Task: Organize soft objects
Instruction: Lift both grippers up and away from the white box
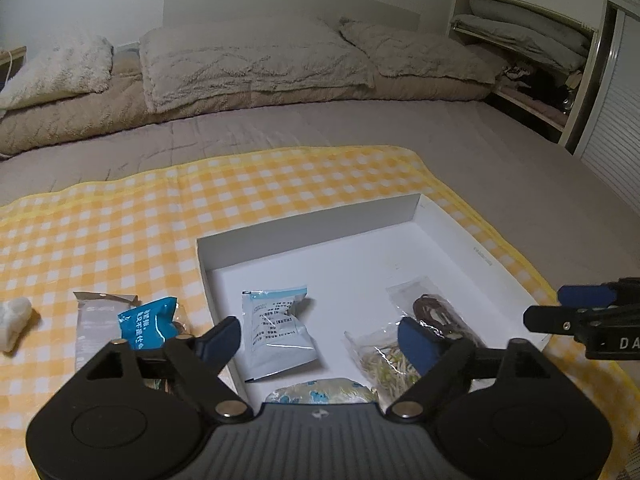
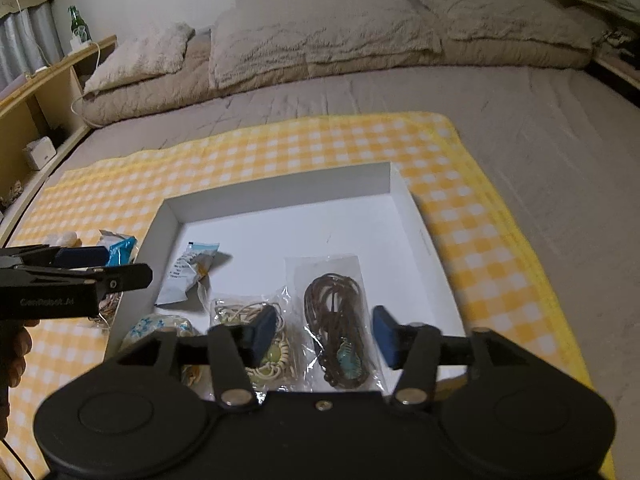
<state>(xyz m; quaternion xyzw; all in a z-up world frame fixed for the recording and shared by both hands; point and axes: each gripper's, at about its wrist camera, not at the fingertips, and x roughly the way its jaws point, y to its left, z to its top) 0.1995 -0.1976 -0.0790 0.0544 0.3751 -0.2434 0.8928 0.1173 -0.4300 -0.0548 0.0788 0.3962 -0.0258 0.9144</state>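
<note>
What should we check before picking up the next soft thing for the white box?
1. Left tool open with nothing between its fingers: ok.
2. Right tool open, nothing pinched, hanging over the brown cord bag: ok.
3. White box has bare floor at its far end for more things: ok.
4. Things waiting outside the box: blue packet, grey pouch and white bundle lie on the checked cloth: ok.
5. Things already inside lie flat: pale blue packet, cream cord bag, flowered pouch: ok.
6. What lies under the blue packet: cannot tell.
</note>
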